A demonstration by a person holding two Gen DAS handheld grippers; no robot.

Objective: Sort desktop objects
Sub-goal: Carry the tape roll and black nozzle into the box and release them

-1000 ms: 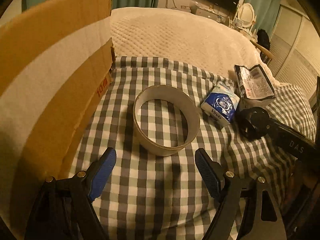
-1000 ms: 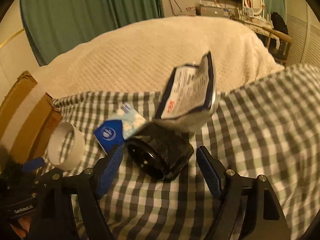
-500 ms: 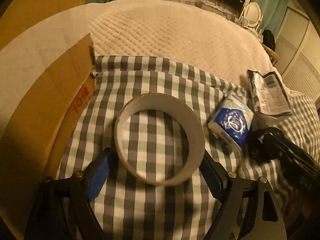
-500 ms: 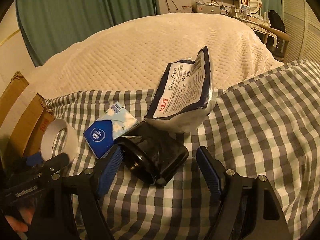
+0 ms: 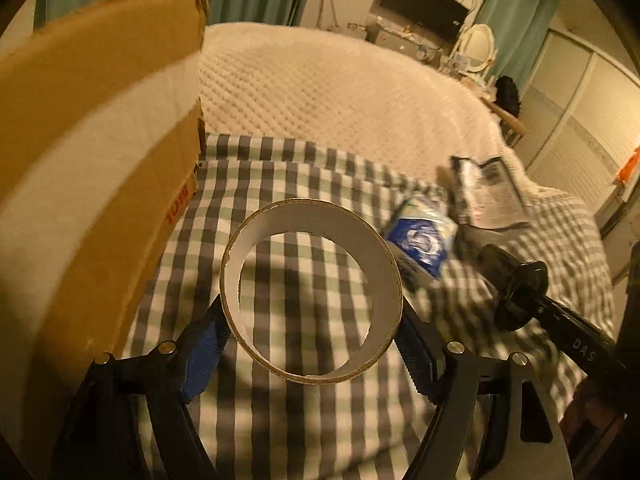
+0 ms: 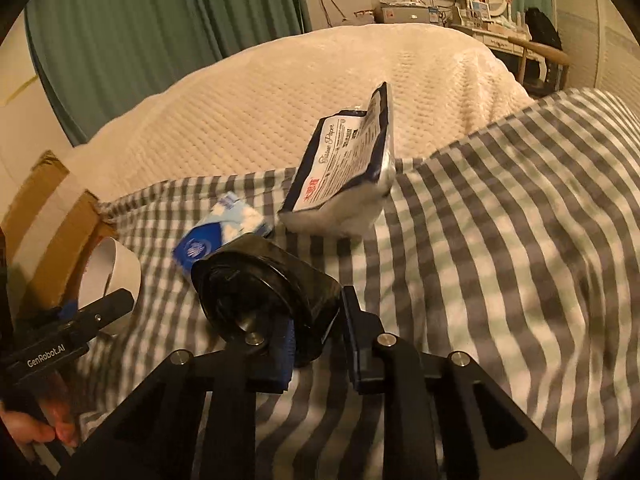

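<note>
My left gripper [image 5: 312, 344] is shut on a white tape roll [image 5: 311, 240], its blue pads against the roll's sides, and holds it tilted above the checked cloth [image 5: 280, 420]. The roll also shows in the right wrist view [image 6: 114, 276]. My right gripper [image 6: 320, 336] is shut on a black round container [image 6: 264, 288] and holds it just above the cloth. That container shows in the left wrist view [image 5: 520, 296]. A blue tissue pack [image 6: 218, 236] and a dark-edged paper-tissue bag [image 6: 344, 160] lie behind it.
An open cardboard box [image 5: 92, 152] stands at the left, close beside the tape roll. A cream quilted blanket [image 5: 340, 92] covers the bed beyond the cloth. Bedroom furniture stands far behind.
My left gripper has closed on the tape roll and lifted it off the cloth. My right gripper has closed on the black container and raised it.
</note>
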